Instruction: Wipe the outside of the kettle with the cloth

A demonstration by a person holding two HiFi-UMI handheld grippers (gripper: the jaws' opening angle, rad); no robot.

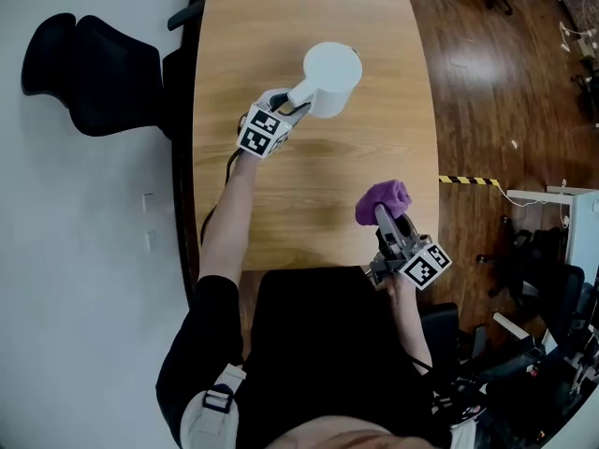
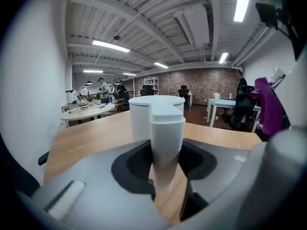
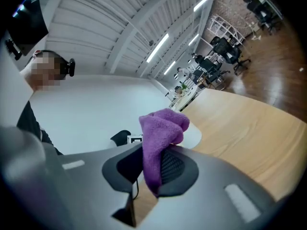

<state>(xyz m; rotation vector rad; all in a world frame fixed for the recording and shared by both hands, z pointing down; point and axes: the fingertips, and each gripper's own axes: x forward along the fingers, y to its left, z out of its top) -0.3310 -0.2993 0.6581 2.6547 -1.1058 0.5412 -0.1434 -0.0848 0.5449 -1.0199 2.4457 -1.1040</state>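
While the white cylindrical plastic kettle stands upright on the far half of the light wooden oval table, the left gripper reaches it from the person's side with its jaws clenched on the kettle's thick white handle. The left gripper view shows the handle pinched between the two grey jaws, with the kettle body rising just behind it. The right gripper is well apart from the kettle, near the table's closer edge on the person's right, and its jaws are closed on a bunched purple terry cloth. In the right gripper view the cloth is squeezed between the dark pads and puffs out above them (its lower end hangs down in the gap). The cloth touches neither the kettle nor, as far as the head view shows, the tabletop. A black office chair stands beside the table's left edge, and a strip of yellow-and-black tape lies on the dark wood floor to the right.
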